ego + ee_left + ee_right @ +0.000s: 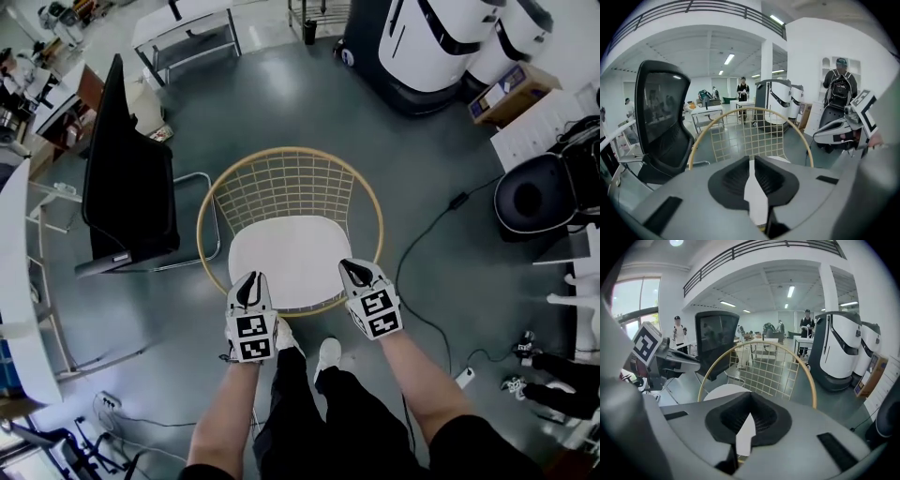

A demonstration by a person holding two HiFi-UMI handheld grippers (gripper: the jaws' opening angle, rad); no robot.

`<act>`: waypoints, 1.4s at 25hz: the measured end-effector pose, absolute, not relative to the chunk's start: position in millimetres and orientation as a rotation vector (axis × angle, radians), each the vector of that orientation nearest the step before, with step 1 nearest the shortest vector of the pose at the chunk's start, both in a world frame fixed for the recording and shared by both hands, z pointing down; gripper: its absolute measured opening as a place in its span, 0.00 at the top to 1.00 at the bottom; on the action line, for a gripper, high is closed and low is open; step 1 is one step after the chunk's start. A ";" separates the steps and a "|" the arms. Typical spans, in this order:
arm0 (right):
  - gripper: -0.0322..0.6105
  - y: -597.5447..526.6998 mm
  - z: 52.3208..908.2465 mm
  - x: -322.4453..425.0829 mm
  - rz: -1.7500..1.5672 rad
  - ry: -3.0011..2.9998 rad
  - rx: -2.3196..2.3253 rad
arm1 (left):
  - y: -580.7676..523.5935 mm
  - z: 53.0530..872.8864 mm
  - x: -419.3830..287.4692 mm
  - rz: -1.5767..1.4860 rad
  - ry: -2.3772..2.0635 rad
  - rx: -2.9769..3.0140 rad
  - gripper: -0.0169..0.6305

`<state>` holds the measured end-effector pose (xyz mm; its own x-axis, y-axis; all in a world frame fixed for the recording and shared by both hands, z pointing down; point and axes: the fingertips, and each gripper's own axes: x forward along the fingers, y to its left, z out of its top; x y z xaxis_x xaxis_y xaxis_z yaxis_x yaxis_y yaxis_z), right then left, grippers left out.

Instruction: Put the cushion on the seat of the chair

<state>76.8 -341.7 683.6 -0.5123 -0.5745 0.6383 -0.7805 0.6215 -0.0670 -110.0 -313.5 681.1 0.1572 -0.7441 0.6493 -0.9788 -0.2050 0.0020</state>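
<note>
The white cushion (289, 261) lay flat on the seat of the round wire chair (380, 217), filling most of the seat inside the tan rim, with the grid back of the chair rising behind it. The left gripper (251, 279) was held above the near left edge of the cushion and the right gripper (355, 271) above its near right edge, both pointing forward and down towards the chair and neither touching it. In the left gripper view the fingers (736, 176) stood drawn together at their tips with only a thin slit below, and nothing was caught between them; the white seen through the slit was the cushion beneath. In the right gripper view the fingers (761, 416) were likewise closed tip to tip and empty, with the chair back and part of the cushion showing beyond them. Each gripper appeared at the edge of the other's view, level with it. A black office chair (127, 178) stood just to the left of the wire chair on the grey floor (441, 159), a dark cable (422, 244) trailed across the floor on the right, and large white machines (441, 37) stood further back. The person's white shoes (328, 354) were planted just in front of the chair.
</note>
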 end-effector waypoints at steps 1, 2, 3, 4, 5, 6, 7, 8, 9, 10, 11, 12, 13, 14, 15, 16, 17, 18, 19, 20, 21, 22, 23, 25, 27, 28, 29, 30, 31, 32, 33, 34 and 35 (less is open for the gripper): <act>0.93 -338.0 670.7 79.1 0.463 -2.282 1.056 | -308.9 669.3 -102.2 0.727 -1.626 2.025 0.92; 0.93 -334.0 657.9 80.8 0.461 -2.296 1.054 | -303.9 657.4 -95.0 0.706 -1.614 2.037 0.93; 0.93 -329.9 645.2 81.8 0.460 -2.313 1.053 | -298.7 645.6 -88.4 0.679 -1.601 2.052 0.93; 0.93 -325.4 632.6 82.3 0.457 -2.331 1.053 | -293.0 633.7 -82.4 0.649 -1.585 2.068 0.93; 0.93 -320.4 619.9 82.6 0.452 -2.347 1.053 | -286.7 621.5 -76.8 0.620 -1.570 2.083 0.93; 0.93 -314.6 607.1 82.9 0.444 -2.362 1.054 | -279.7 609.1 -71.6 0.594 -1.555 2.098 0.93; 0.93 -308.8 594.1 83.1 0.431 -2.377 1.054 | -272.8 596.5 -66.8 0.571 -1.542 2.113 0.94; 0.93 -303.0 581.3 83.3 0.412 -2.390 1.051 | -266.3 583.6 -62.5 0.549 -1.535 2.129 0.94; 0.93 -296.6 569.2 83.9 0.390 -2.402 1.045 | -259.7 570.5 -58.6 0.532 -1.531 2.145 0.94; 0.93 -289.4 557.8 85.1 0.368 -2.413 1.038 | -252.5 557.5 -55.0 0.520 -1.531 2.162 0.94; 0.93 -281.7 546.3 86.6 0.349 -2.425 1.034 | -244.5 544.8 -51.7 0.510 -1.532 2.179 0.94; 0.93 -273.7 534.8 88.3 0.333 -2.438 1.034 | -235.9 532.9 -48.5 0.502 -1.533 2.197 0.94; 0.93 -265.6 524.2 90.3 0.319 -2.449 1.036 | -227.0 522.2 -45.3 0.493 -1.532 2.214 0.94; 0.93 -257.3 515.4 92.6 0.307 -2.456 1.038 | -218.0 512.4 -42.4 0.486 -1.531 2.232 0.94; 0.93 -249.1 507.7 94.6 0.297 -2.462 1.040 | -209.2 503.3 -40.2 0.482 -1.531 2.252 0.94; 0.93 -241.3 500.1 95.9 0.288 -2.470 1.044 | -200.8 494.6 -38.8 0.482 -1.533 2.275 0.94; 0.93 -234.1 492.5 96.6 0.280 -2.479 1.049 | -193.3 486.0 -38.2 0.483 -1.539 2.298 0.94; 0.93 -227.0 485.5 96.9 0.276 -2.487 1.051 | -186.4 477.9 -38.1 0.485 -1.546 2.319 0.94; 0.93 -219.6 479.4 96.9 0.277 -2.493 1.051 | -179.4 471.1 -38.3 0.486 -1.551 2.335 0.94; 0.93 -212.2 474.1 96.8 0.278 -2.498 1.049 | -172.1 465.8 -38.8 0.486 -1.555 2.346 0.94; 0.93 -205.0 469.6 96.7 0.277 -2.503 1.049 | -164.7 461.6 -39.6 0.482 -1.558 2.351 0.94; 0.93 -197.9 465.6 96.4 0.275 -2.507 1.048 | -157.3 458.2 -40.5 0.474 -1.559 2.353 0.94; 0.93 -190.8 462.0 95.5 0.276 -2.509 1.046 | -150.1 455.2 -41.5 0.463 -1.558 2.354 0.94; 0.93 -178.0 457.5 92.2 0.273 -2.513 1.041 | -136.3 450.1 -45.0 0.445 -1.552 2.357 0.94; 0.93 -166.1 454.3 86.5 0.273 -2.520 1.042 | -122.7 446.3 -50.5 0.436 -1.544 2.365 0.94; 0.93 -159.3 452.5 83.0 0.277 -2.523 1.044 | -115.4 445.1 -53.7 0.434 -1.538 2.369 0.94; 0.93 -152.1 451.2 79.2 0.279 -2.523 1.047 | -108.0 444.2 -57.2 0.432 -1.532 2.373 0.94; 0.93 -145.1 450.1 74.9 0.280 -2.523 1.051 | -100.9 443.3 -61.4 0.429 -1.525 2.379 0.94; 0.93 -138.7 448.8 70.0 0.279 -2.521 1.058 | -94.4 442.1 -66.4 0.426 -1.519 2.385 0.94; 0.93 -132.4 447.4 64.4 0.279 -2.520 1.067 | -88.0 440.8 -72.1 0.425 -1.514 2.391 0.94; 0.93 -125.3 446.0 58.6 0.281 -2.519 1.078 | -81.0 439.5 -77.8 0.424 -1.507 2.396 0.94; 0.93 -117.5 444.5 52.7 0.283 -2.518 1.090 | -73.4 438.1 -83.2 0.422 -1.498 2.401 0.94; 0.93 -109.5 442.7 46.7 0.284 -2.516 1.101 | -65.7 436.4 -88.1 0.419 -1.488 2.409 0.95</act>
